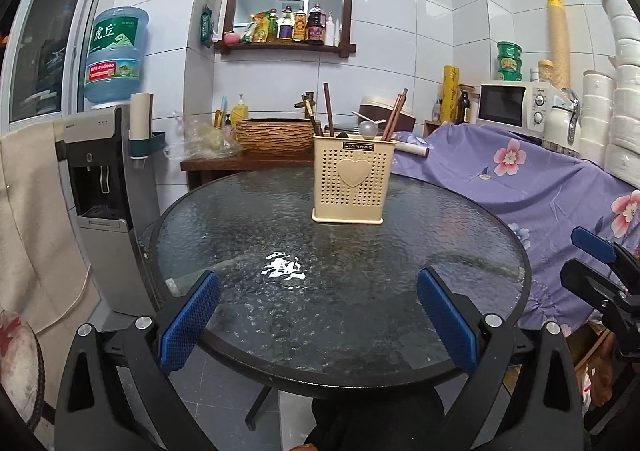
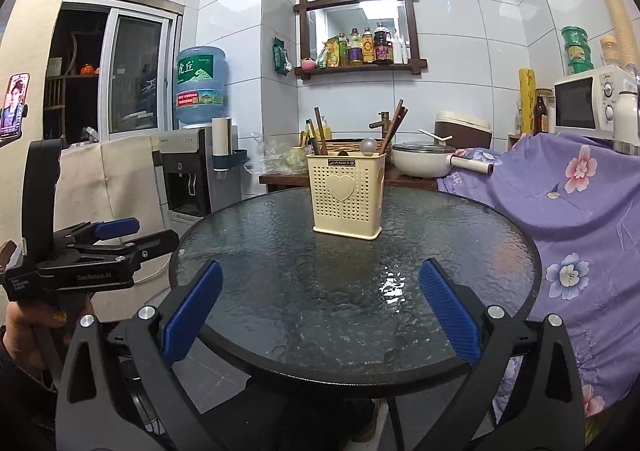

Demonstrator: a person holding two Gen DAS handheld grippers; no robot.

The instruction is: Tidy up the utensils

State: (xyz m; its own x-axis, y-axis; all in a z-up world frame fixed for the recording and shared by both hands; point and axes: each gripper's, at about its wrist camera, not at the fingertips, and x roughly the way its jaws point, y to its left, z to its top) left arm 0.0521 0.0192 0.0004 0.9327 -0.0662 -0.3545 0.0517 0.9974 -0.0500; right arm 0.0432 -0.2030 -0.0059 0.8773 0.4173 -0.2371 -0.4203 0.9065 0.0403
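The utensil holder (image 1: pixel 347 178), a cream perforated caddy with a heart on its front, is standing upright on the round glass table (image 1: pixel 248 315), toward the far side and roughly on the centre line, which is keeping it within reach of both sides. Wooden chopsticks (image 1: pixel 396 113) are leaning out of it at both ends, and a spoon (image 1: pixel 368 127) with a pale round bowl is sitting between them; all utensils in view are standing in the holder, and nothing loose is lying on the glass. The left hand-held gripper (image 1: pixel 318 311) is hovering over the near edge of the table with its blue pads spread wide and nothing between them. The right hand-held gripper (image 2: pixel 320 309) is doing the same, jaws apart and empty. Both are pointing at the holder but are standing well apart from it. A hand (image 2: pixel 24 327) is gripping the left tool's handle. Judged from this layout, the sorting is looking complete or very nearly so, with both tools drawn clear so nothing is at risk of tipping the holder.
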